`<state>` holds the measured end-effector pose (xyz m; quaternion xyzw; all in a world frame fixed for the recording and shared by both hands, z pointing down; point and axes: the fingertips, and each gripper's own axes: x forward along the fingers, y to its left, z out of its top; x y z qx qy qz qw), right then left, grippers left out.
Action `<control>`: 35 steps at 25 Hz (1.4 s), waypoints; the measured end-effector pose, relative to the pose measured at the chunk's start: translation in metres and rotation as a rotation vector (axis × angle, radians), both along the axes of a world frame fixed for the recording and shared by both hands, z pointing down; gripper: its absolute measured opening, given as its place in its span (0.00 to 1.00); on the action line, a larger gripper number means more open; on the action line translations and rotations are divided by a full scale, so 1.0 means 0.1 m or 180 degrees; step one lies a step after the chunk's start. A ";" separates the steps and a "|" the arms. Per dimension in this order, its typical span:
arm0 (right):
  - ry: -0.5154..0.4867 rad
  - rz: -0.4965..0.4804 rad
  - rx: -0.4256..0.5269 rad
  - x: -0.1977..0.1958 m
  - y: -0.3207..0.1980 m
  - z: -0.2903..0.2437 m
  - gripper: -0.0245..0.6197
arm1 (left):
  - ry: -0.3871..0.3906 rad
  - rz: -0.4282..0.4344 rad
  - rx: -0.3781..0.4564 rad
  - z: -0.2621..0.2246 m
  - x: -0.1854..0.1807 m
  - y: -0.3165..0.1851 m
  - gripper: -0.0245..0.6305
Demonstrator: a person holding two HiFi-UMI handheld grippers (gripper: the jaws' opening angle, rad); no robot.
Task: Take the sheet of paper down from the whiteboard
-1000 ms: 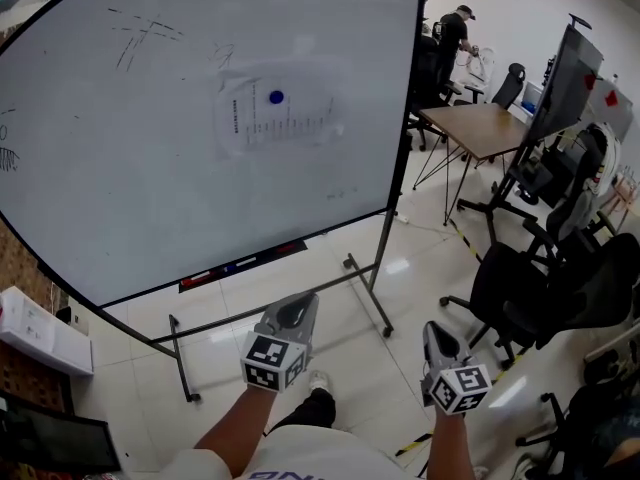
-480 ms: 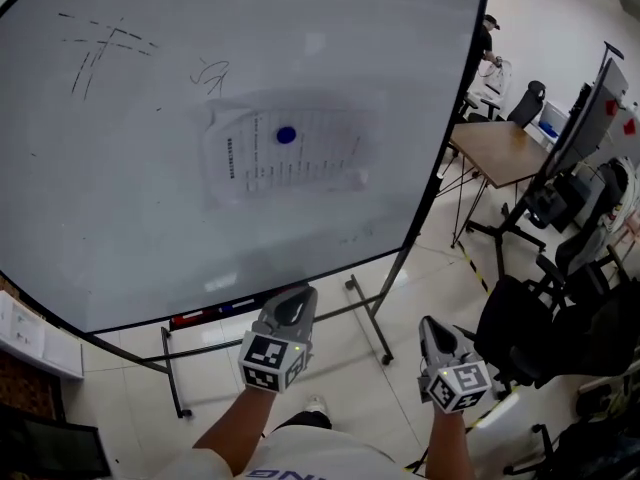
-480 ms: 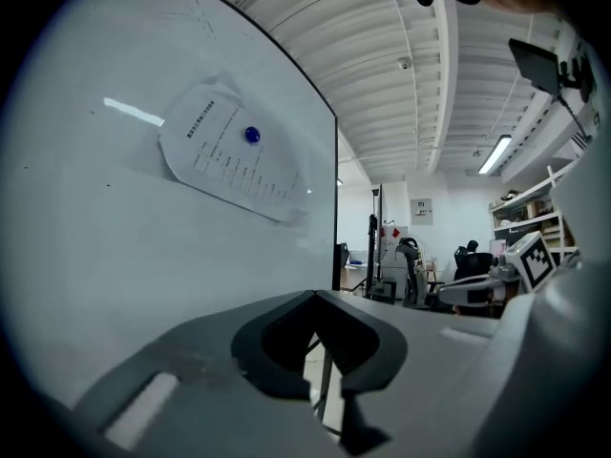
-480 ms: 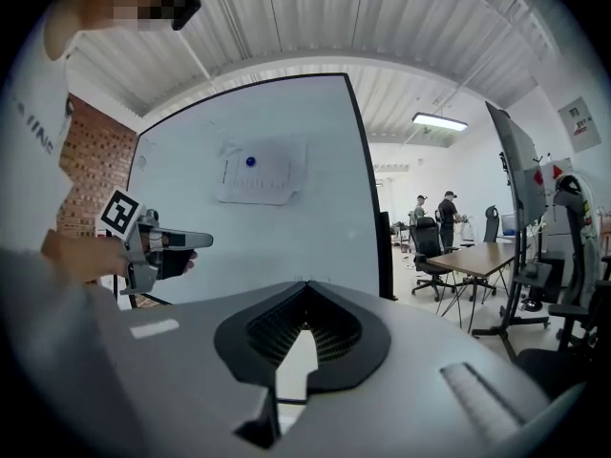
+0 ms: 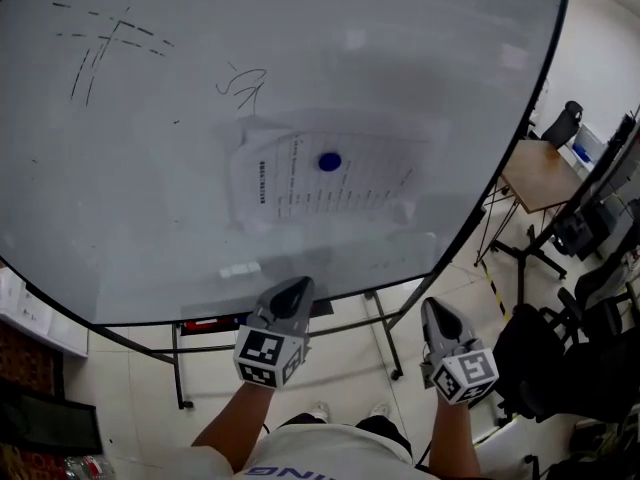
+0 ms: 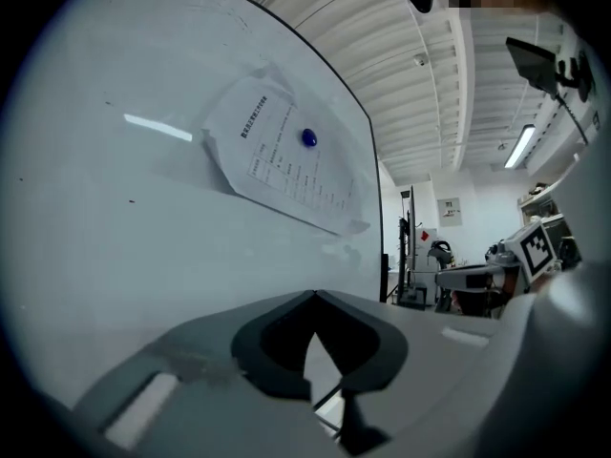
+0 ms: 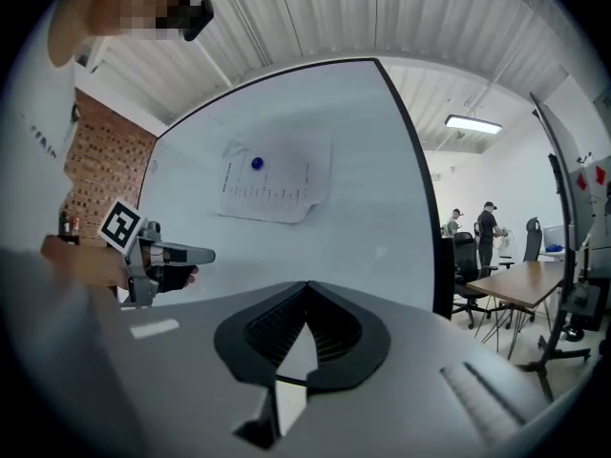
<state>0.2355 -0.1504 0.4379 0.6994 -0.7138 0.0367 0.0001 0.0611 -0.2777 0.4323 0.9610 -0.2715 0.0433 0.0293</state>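
Observation:
A printed sheet of paper [image 5: 325, 180] hangs on the whiteboard [image 5: 130, 198], pinned by a round blue magnet [image 5: 329, 162]. It also shows in the left gripper view as the sheet of paper [image 6: 277, 165] with the magnet [image 6: 308, 138], and in the right gripper view as the sheet of paper [image 7: 270, 187]. My left gripper [image 5: 296, 288] is shut and empty, below the sheet near the board's lower edge. My right gripper [image 5: 437, 313] is shut and empty, lower right of the sheet. Neither touches the paper.
The whiteboard stands on a wheeled metal frame [image 5: 382, 333] with a marker tray [image 5: 215, 321] along its bottom. A wooden desk [image 5: 545, 173] and black office chairs [image 5: 560, 358] stand to the right. Two people [image 7: 475, 225] are far off at the back. Brick wall [image 7: 95, 160] lies left.
Both grippers have come closer to the whiteboard and risen a little. The sheet now looks larger and sits lower and nearer the middle of the head view. Jaws stayed shut.

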 end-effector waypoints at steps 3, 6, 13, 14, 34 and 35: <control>0.0002 -0.0221 0.0066 0.02 -0.23 -0.11 0.05 | -0.0005 -0.0174 0.0005 -0.02 -0.05 -0.09 0.04; 0.0038 -0.0508 0.0144 0.04 -0.46 -0.25 0.05 | 0.0027 -0.0427 0.0022 -0.10 -0.08 -0.19 0.04; 0.0080 -0.1047 0.0346 0.30 -0.81 -0.59 0.05 | 0.0100 -0.0937 0.0076 -0.26 0.09 -0.20 0.04; 0.0082 -0.1106 0.0353 0.34 -0.84 -0.61 0.05 | 0.0107 -0.1007 0.0097 -0.29 0.12 -0.19 0.04; 0.0326 -0.1629 0.0918 0.28 -1.07 -1.71 0.05 | -0.0244 -0.1190 0.1323 -2.04 0.41 -0.33 0.04; 0.0340 -0.1596 0.0948 0.29 -1.09 -1.78 0.05 | -0.0263 -0.1202 0.1354 -2.06 0.41 -0.34 0.04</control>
